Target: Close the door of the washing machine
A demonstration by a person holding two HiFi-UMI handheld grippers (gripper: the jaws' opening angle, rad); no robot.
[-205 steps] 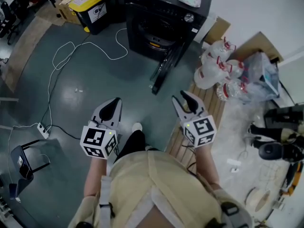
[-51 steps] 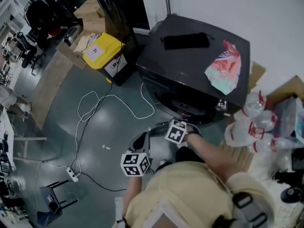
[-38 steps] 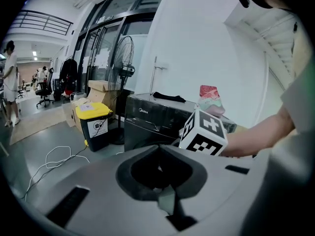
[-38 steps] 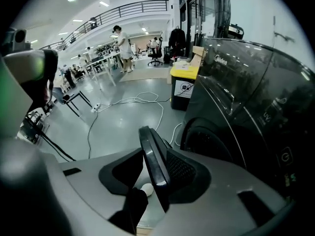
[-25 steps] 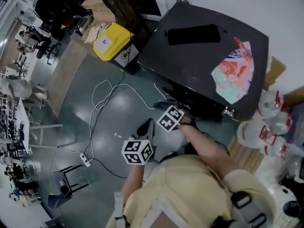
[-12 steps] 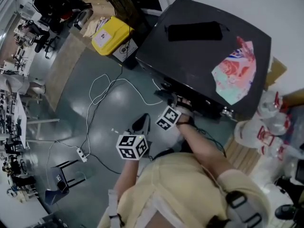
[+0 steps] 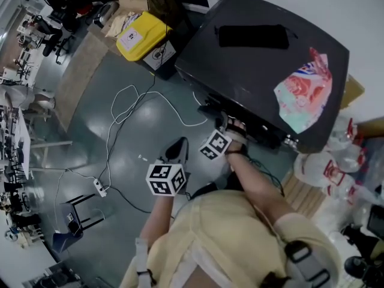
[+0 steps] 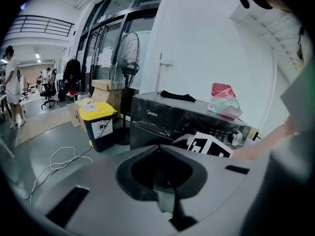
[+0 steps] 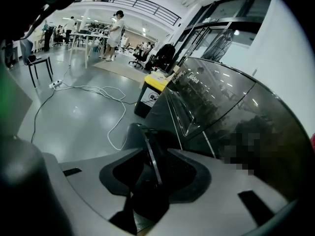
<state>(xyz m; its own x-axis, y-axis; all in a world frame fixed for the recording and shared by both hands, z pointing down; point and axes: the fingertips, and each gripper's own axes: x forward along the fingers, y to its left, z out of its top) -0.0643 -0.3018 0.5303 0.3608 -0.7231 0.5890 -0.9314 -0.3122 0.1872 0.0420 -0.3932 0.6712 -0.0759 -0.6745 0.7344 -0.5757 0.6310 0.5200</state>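
At the front of the washing machine (image 7: pixel 258 71): the door (image 9: pixel 150 151) lies drawn in close to the dark glossy front. Only its thin curved edge shows, in the right gripper view.
Change: some seconds back the door stood swung wide out over the floor (image 7: pixel 120 143). Now nothing of it juts out in the head view.
Right hand-held gripper (image 7: pixel 225 123): closed on that door edge, pointing downward, close against the machine's front.
Left hand-held gripper (image 7: pixel 178 146): jaws together and empty. It hangs over the floor beside the right one, apart from the machine.
Meaning for the task: the swing looks almost done. Whether the door has clicked shut cannot be told, so a last push inward likely remains.
Around: a pink-and-teal bag (image 7: pixel 303 98) on the machine's top, with a yellow-lidded bin (image 7: pixel 141 33) and a white cable (image 7: pixel 129 110) on the floor.
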